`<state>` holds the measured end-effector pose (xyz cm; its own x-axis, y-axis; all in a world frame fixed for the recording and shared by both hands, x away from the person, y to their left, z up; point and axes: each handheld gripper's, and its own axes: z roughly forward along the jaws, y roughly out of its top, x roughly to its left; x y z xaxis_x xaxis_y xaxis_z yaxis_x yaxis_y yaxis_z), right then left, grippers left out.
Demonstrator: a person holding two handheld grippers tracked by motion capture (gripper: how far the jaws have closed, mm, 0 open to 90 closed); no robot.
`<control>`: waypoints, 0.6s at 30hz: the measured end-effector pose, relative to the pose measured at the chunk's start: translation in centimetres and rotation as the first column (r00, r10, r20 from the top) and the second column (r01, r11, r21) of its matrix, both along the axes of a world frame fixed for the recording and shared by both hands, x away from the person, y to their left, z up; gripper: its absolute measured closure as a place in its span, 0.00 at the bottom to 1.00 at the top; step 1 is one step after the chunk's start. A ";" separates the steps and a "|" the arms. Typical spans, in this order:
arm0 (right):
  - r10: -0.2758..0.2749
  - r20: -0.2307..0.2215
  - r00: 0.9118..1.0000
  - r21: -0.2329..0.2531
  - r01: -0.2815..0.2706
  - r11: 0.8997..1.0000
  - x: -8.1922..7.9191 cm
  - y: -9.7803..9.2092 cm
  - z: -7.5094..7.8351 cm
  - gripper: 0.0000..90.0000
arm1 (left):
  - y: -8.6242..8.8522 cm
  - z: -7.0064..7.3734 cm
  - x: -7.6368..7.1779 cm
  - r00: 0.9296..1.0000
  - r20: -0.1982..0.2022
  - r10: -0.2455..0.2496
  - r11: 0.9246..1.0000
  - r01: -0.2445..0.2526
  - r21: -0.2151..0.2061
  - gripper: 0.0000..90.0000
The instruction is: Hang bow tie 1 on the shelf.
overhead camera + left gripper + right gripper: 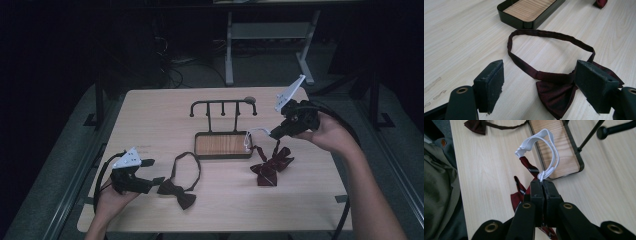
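Right hand-held gripper (541,185) pinches the unlabelled striped bow tie's (270,167) white strap (549,150).

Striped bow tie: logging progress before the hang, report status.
Right gripper shut on white strap, striped bow tie lifting off table. Left gripper open around dark bow tie. Rack unobstructed.
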<state>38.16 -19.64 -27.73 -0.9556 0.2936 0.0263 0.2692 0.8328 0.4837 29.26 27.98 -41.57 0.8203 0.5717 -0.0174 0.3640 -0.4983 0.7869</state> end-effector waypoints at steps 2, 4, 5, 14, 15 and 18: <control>-0.001 0.004 1.000 0.002 0.001 1.000 0.1 0.2 0.3 0.97 | 0.0 0.0 0.0 1.000 0.000 -0.001 1.000 0.001 0.000 0.26; -0.001 0.004 1.000 0.002 0.001 1.000 0.3 0.4 0.6 0.97 | 0.0 0.0 0.0 1.000 0.001 0.000 1.000 0.000 0.001 0.26; -0.002 0.003 1.000 0.001 0.002 1.000 0.5 0.5 0.7 0.97 | 0.0 0.0 0.0 1.000 0.001 0.000 1.000 0.000 0.001 0.26; -0.014 0.019 1.000 0.001 0.014 1.000 1.7 0.8 1.9 0.97 | 0.1 0.1 0.0 1.000 0.001 0.000 1.000 0.000 -0.001 0.26; -0.015 0.020 1.000 -0.002 0.015 1.000 1.8 0.8 2.0 0.97 | 0.1 0.1 0.0 1.000 0.001 0.000 1.000 0.000 -0.001 0.26; -0.021 0.023 1.000 0.002 0.020 1.000 2.2 0.8 2.3 0.97 | 0.2 0.1 0.0 1.000 0.001 0.001 1.000 -0.001 -0.006 0.26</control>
